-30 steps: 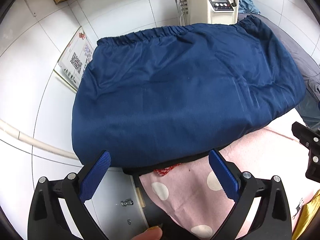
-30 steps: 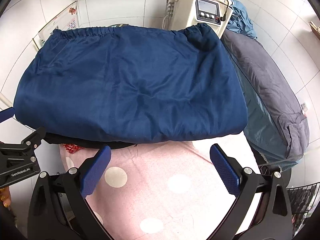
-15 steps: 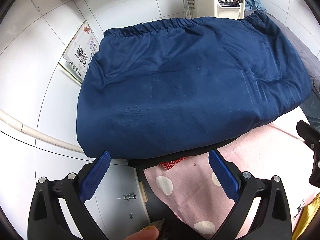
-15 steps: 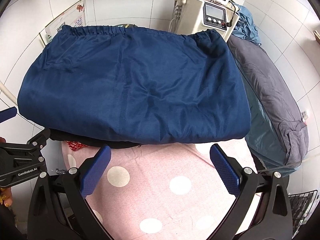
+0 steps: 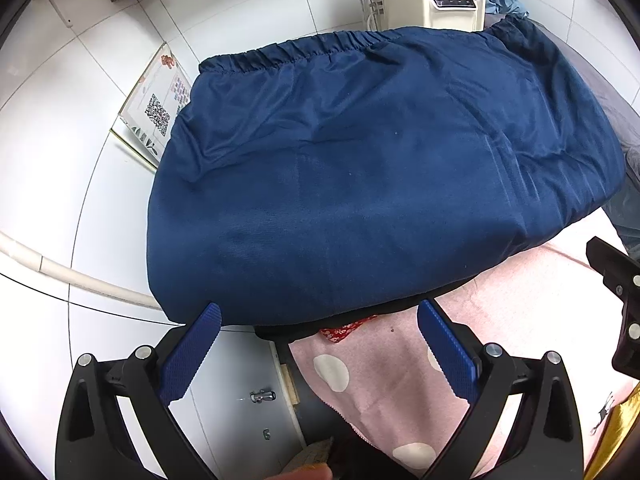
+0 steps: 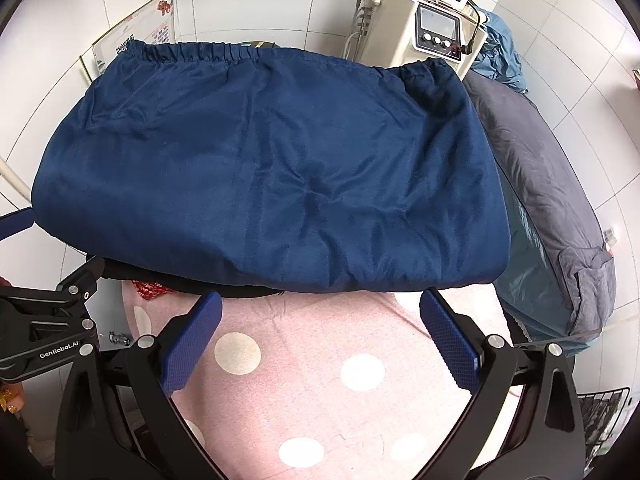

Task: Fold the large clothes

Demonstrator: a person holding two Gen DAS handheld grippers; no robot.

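A large navy blue garment [image 5: 380, 184] with an elastic waistband at its far edge lies folded flat on a pink polka-dot cloth [image 5: 384, 384]; it also fills the right wrist view [image 6: 272, 176]. A black layer and a red patterned scrap [image 5: 344, 328] stick out under its near edge. My left gripper [image 5: 318, 356] is open and empty, just short of the garment's near left edge. My right gripper [image 6: 320, 344] is open and empty, above the pink cloth [image 6: 320, 380] at the garment's near edge.
A beige machine with a screen and knobs [image 6: 432, 28] stands behind the garment. A grey-blue bedding pile [image 6: 552, 216] lies to the right. A framed notice [image 5: 156, 108] leans at the left on white floor tiles. A white pipe [image 5: 80, 276] runs along the floor.
Both grippers have drawn back a little and tilted up, so the garment sits lower and fuller in view. The garment has not moved. Both grippers stayed open.
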